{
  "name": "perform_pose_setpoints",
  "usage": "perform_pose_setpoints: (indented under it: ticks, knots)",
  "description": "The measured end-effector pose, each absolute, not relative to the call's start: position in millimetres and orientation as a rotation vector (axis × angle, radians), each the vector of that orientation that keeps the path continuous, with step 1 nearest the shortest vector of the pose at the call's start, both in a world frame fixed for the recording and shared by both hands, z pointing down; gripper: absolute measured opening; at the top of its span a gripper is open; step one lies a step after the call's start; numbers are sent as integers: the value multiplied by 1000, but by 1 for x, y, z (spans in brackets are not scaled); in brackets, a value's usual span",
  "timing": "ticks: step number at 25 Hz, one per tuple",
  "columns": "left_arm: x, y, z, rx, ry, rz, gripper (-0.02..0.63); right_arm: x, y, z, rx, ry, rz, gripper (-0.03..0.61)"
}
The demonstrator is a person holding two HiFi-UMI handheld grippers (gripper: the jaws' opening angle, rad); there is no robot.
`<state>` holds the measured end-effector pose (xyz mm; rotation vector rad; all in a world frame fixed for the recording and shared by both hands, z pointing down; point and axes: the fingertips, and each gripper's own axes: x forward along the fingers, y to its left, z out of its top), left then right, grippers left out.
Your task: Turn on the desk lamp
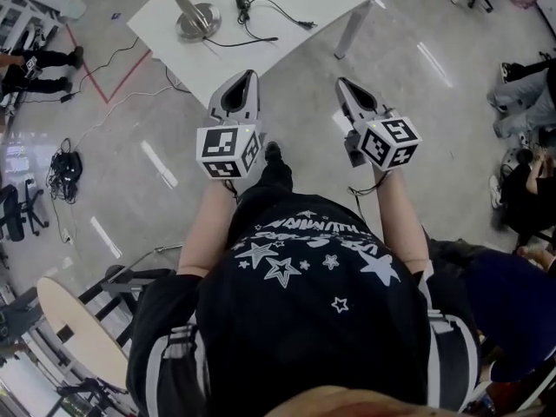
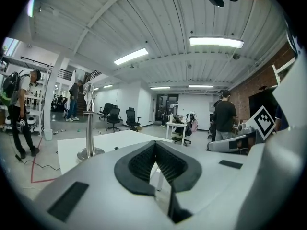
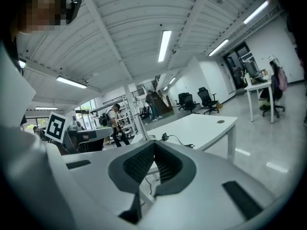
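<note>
The desk lamp has a round silver base (image 1: 198, 20) and a thin metal pole (image 2: 89, 123), and stands on the white table (image 1: 287, 24) ahead of me. Its black cord with an inline switch (image 1: 242, 5) lies beside the base. In the right gripper view the pole (image 3: 139, 124) and the cord (image 3: 166, 137) show beyond the jaws. My left gripper (image 1: 246, 80) and right gripper (image 1: 345, 85) are held side by side in the air over the floor, short of the table. Both are shut with nothing between the pads.
A red tape line (image 1: 122, 81) and loose cables (image 1: 65, 168) mark the floor to the left. A round-topped stool (image 1: 74, 328) stands at the lower left. People sit at the right (image 1: 526, 102), and office chairs (image 2: 114, 118) stand further back.
</note>
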<state>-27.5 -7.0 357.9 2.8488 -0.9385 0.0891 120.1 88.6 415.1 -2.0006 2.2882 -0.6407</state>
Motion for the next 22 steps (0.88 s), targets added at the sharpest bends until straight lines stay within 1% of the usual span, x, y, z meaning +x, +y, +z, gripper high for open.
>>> perform_pose_setpoints:
  ticks: [6, 22]
  knots:
    - [-16, -57, 359, 2848, -874, 95, 8, 124, 35, 407, -2032, 2260, -643, 3]
    - [-32, -149, 365, 2827, -801, 78, 8, 102, -64, 392, -2109, 2266, -640, 3]
